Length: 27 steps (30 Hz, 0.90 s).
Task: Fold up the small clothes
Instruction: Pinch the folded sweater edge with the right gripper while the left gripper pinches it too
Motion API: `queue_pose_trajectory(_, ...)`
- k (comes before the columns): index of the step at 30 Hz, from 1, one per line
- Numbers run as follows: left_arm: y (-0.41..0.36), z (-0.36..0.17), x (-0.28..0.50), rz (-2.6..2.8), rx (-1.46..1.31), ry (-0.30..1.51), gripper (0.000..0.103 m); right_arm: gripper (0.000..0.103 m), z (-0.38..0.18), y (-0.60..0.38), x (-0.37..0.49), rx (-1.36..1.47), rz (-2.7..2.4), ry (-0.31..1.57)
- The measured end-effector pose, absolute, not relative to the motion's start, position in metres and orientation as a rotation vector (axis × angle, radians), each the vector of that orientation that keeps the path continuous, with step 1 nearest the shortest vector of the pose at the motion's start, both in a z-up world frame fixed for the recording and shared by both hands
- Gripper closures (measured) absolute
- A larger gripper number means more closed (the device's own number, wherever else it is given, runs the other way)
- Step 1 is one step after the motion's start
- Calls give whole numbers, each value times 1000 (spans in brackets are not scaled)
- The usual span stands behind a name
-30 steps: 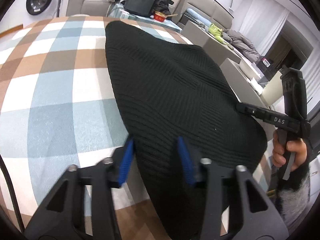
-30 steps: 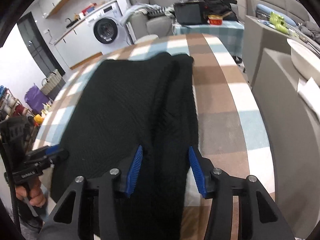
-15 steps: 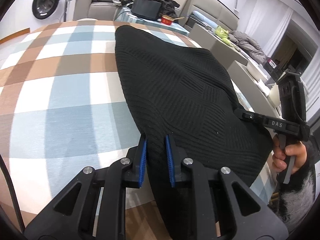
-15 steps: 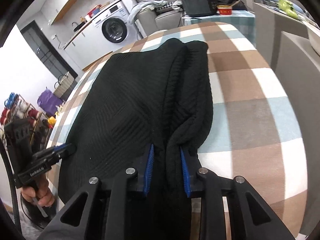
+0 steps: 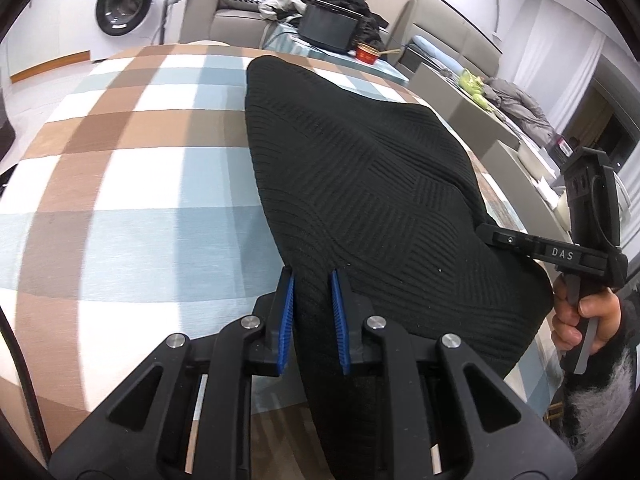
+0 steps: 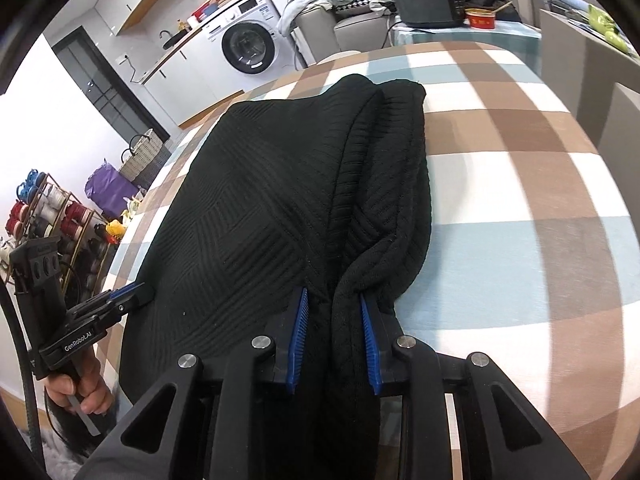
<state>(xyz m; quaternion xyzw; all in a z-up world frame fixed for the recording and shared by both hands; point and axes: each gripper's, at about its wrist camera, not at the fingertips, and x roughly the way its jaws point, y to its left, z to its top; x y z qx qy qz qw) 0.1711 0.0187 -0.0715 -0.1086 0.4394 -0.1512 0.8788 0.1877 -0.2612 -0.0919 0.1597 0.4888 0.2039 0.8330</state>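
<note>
The black knit (image 5: 360, 184) is lying across the checked desk (image 5: 120, 168), its near hem hanging over the 6 o'clock edge. The left claw (image 5: 312, 292) is clamped narrow on the hem's left corner, and the right claw (image 6: 334, 320) is clamped narrow on a thick bunch at the right corner, where a folded strip (image 6: 400, 184) is lying along the 3 o'clock side. A slip is being risked: the right bite is being taken on several layers, so an inner layer could be dropped during lifting. If the corners are being raised unevenly, the fold line could be skewed and the side strip dragged open
</note>
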Motion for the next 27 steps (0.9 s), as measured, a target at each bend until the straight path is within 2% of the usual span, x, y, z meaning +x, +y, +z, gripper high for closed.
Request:
queue_pose_trajectory(13, 79, -74, 148, -237, -203, 892, 87, 76, -88, -214, 188, 317, 471, 1017)
queue_pose_trajectory(16, 73, -72, 147, -235, -165, 899, 87, 64, -86, -223, 182, 313, 462, 1009)
queue_pose_trajectory(17, 72, -71, 146, -233, -154, 896, 87, 63, -83, -230, 178, 323, 462, 1001)
queue_pose_trajectory(21, 67, -71, 146, -224, -144, 902, 83, 63, -73, -254, 162, 334, 456, 968)
queue_pose_trajectory(27, 67, -68, 144, -237, -161, 911, 82, 63, -67, -263, 140, 318, 419, 940)
